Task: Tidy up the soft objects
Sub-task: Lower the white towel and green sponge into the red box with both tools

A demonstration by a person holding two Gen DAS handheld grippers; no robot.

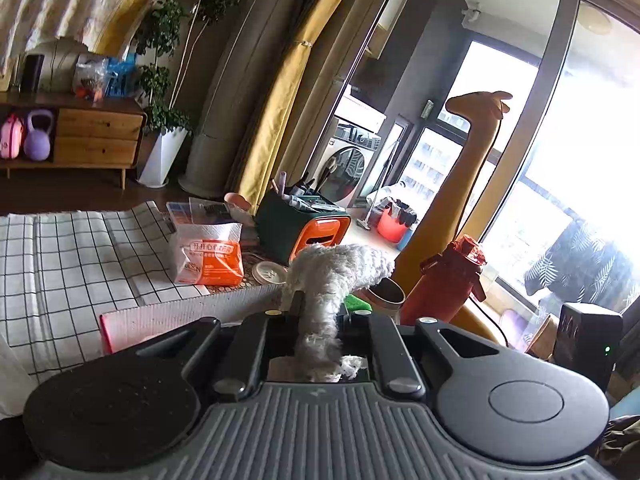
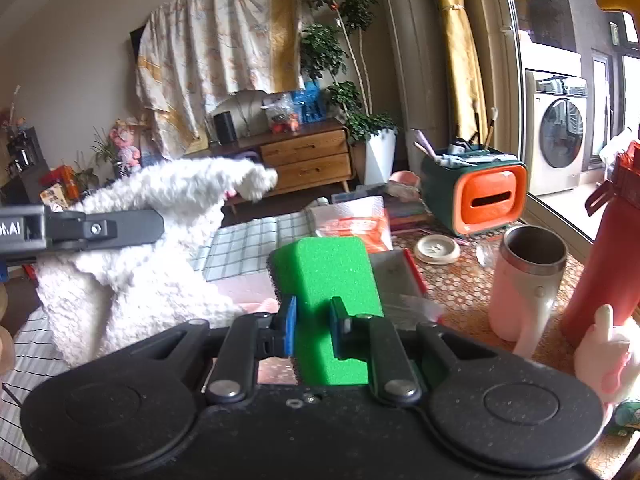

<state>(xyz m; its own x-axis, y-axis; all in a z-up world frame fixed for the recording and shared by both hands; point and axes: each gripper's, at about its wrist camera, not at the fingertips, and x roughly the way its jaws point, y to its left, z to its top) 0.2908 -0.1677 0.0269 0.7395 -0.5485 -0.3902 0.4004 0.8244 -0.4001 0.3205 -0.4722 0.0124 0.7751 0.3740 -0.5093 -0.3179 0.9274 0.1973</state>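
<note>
My left gripper (image 1: pixel 318 312) is pinched almost fully closed on a white fluffy cloth (image 1: pixel 336 276), which bunches up over the fingertips and trails back between the jaws toward the camera. My right gripper (image 2: pixel 314 322) is clamped on a green sponge block (image 2: pixel 328 280), the blue pads (image 2: pixel 289 330) pressing into its sides so the block stands up and forward out of the jaws, with a thin dark layer along its underside edge.

Only the right wrist view shows the cloth's real extent: there it hangs as a broad shaggy white sheet (image 2: pixel 160 232) from the other gripper's dark finger (image 2: pixel 104 228), well above the checked tablecloth (image 2: pixel 248 240). The left wrist view gives just a twisted wad of it, and only a sliver of the green sponge (image 1: pixel 352 302) beside a steel-rimmed cup (image 1: pixel 386 296).

Beyond, both views share an orange-and-green box (image 2: pixel 476 196) stuffed with brushes, an orange packet (image 1: pixel 208 252) and a red bottle (image 1: pixel 444 284). A tall yellow giraffe toy (image 1: pixel 476 140) shows fully only on the left; the right view cuts it off at the top corner. A pink-white plush (image 2: pixel 608 352) at the right view's edge is cropped, and I cannot make out what it is. The window glare washes out the balcony.
</note>
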